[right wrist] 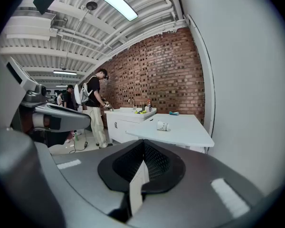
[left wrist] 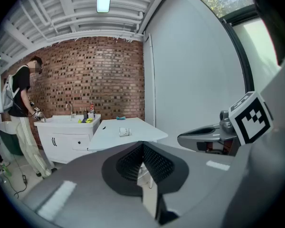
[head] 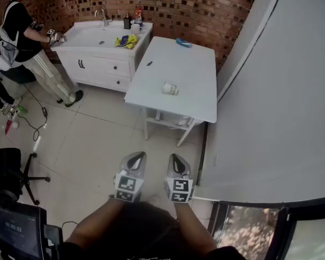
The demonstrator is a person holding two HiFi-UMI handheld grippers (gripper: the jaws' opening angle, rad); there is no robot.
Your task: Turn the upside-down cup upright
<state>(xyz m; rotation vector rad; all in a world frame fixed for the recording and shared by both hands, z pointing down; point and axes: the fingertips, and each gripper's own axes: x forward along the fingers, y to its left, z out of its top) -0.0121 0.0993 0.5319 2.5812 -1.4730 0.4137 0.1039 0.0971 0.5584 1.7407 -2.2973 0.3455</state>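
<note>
cup [head: 170,88] on its side, mid-frame on table [head: 192,72] | left gripper [head: 136,158], right gripper [head: 175,160] — both pressed together, empty — lower centre

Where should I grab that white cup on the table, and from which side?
Grip the cup across its side wall, coming from the near edge of the table. It seems to lie on its side with bare tabletop all round, so its body can be straddled. Which end is open, I cannot tell.

rough brick wall [head: 206,4], smooth matt table [head: 189,91]
</note>
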